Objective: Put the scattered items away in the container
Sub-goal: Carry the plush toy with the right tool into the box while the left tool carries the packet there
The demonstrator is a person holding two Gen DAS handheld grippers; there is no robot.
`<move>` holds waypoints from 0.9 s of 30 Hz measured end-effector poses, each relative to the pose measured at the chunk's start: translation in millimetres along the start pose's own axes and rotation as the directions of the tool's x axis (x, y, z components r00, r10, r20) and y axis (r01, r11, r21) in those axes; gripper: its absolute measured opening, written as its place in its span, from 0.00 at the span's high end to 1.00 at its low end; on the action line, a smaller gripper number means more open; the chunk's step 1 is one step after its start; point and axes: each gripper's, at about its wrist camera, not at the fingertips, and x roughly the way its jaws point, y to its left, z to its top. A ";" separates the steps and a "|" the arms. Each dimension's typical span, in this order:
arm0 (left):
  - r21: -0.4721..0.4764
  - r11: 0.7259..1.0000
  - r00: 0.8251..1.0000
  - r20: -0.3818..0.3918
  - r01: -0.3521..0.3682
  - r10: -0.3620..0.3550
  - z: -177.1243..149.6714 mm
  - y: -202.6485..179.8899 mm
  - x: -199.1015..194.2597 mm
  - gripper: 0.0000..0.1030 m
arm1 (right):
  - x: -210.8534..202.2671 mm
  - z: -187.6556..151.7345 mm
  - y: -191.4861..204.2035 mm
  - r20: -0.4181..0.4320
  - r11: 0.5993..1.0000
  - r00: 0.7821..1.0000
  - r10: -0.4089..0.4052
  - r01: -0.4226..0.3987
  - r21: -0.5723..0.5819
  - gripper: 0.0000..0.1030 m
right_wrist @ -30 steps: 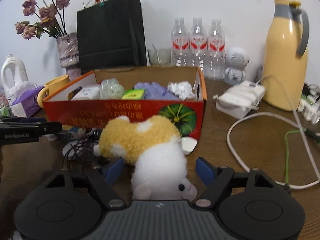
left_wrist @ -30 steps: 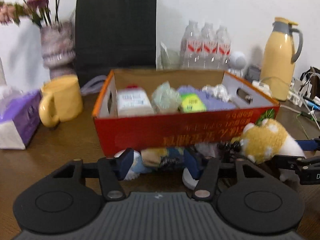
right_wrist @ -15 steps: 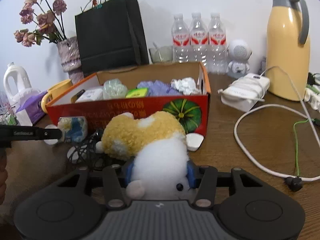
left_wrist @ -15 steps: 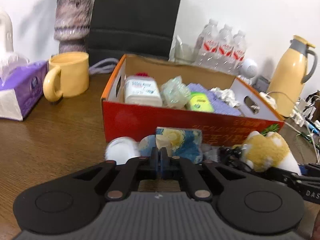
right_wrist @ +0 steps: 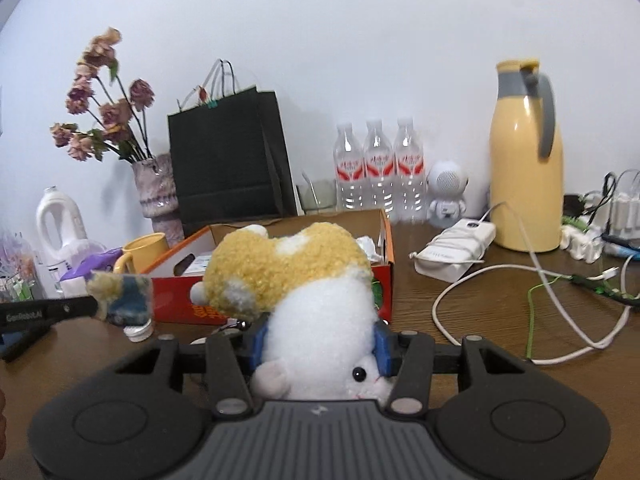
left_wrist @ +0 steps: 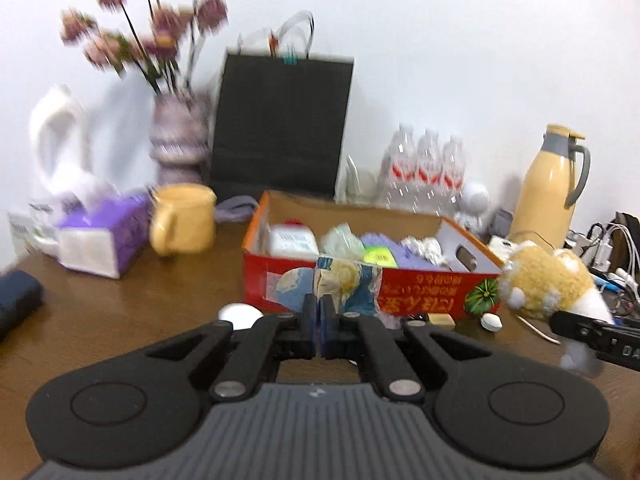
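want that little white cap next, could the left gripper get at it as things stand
Probably not yet: the left gripper is shut on a blue and yellow printed pouch. The small white round cap lies unobstructed before the red cardboard box.

soft, even indoor light on a pale wall; shadows are faint. the left wrist view is motion-blurred, worst at the flowers [left_wrist: 140, 40] and white jug [left_wrist: 56, 140]. the right wrist view is sharper. both bend strongly at the edges, with dark corners.

Plush toy [right_wrist: 316, 300] (yellow-white, head down) and printed pouch [left_wrist: 346, 284] are held raised before red box [left_wrist: 420, 296].
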 end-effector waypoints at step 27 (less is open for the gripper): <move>-0.049 0.991 0.993 0.002 0.121 -0.121 -18.6 -9.7 -36.3 0.97 | -56.1 -12.4 -3.8 0.053 0.998 0.998 -0.021 0.018 0.058 0.53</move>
